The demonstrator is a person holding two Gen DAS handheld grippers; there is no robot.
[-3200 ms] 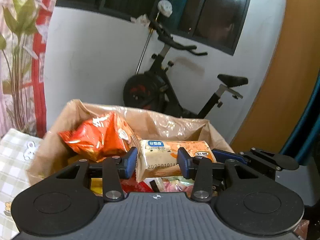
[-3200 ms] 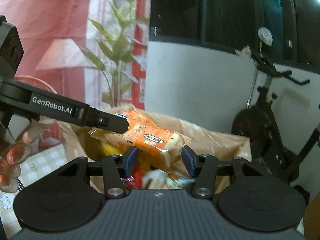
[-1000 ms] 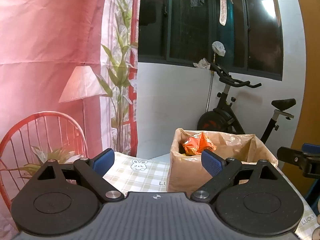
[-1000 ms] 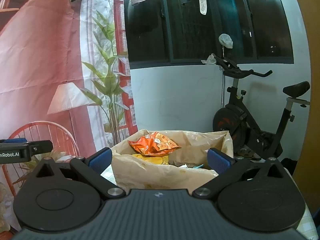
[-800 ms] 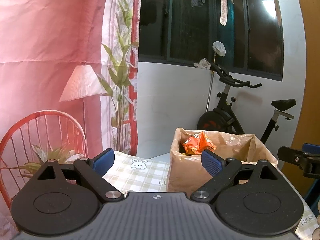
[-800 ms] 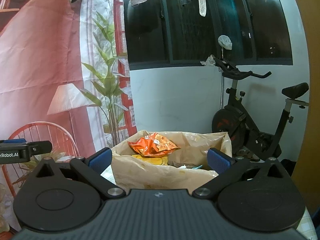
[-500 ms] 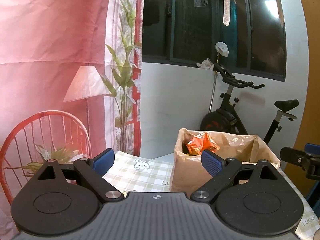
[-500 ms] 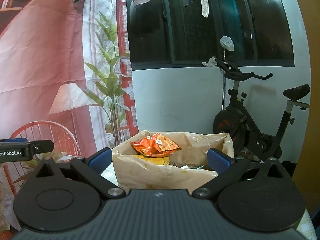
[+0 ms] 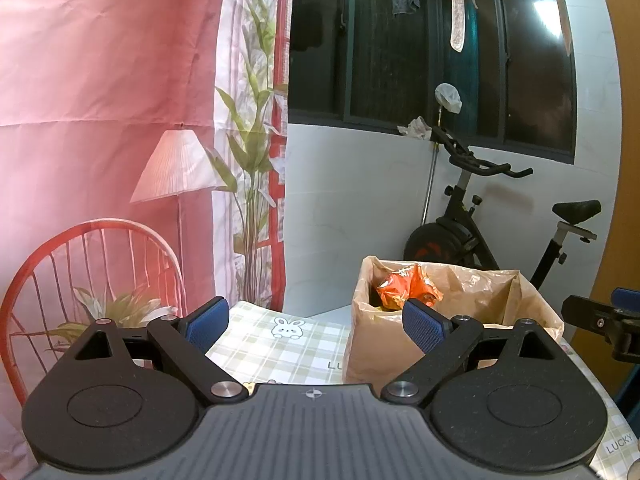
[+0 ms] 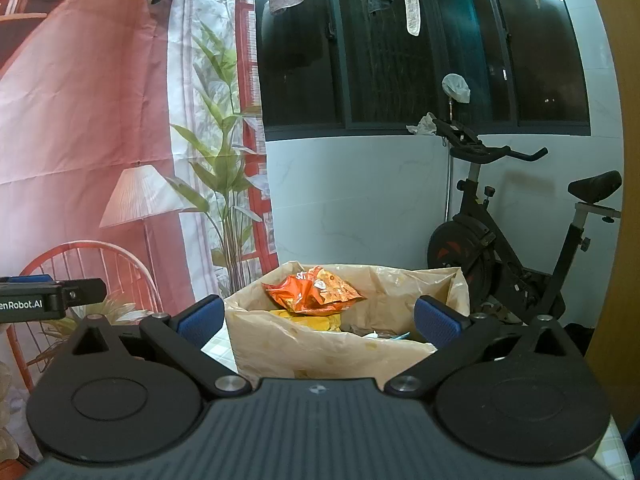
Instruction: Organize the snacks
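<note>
Both grippers hang released, holding nothing. The left gripper (image 9: pixel 316 322) spreads its blue pads wide at lower centre, over the checked desk (image 9: pixel 280 348). The right gripper (image 10: pixel 318 320) is spread just as wide, with the lined snack box (image 10: pixel 320 354) beyond its gap. An orange snack bag (image 10: pixel 314 290) lies on top of the box's contents, mid-frame. An exercise bike (image 10: pixel 508 248) stands behind at right.
</note>
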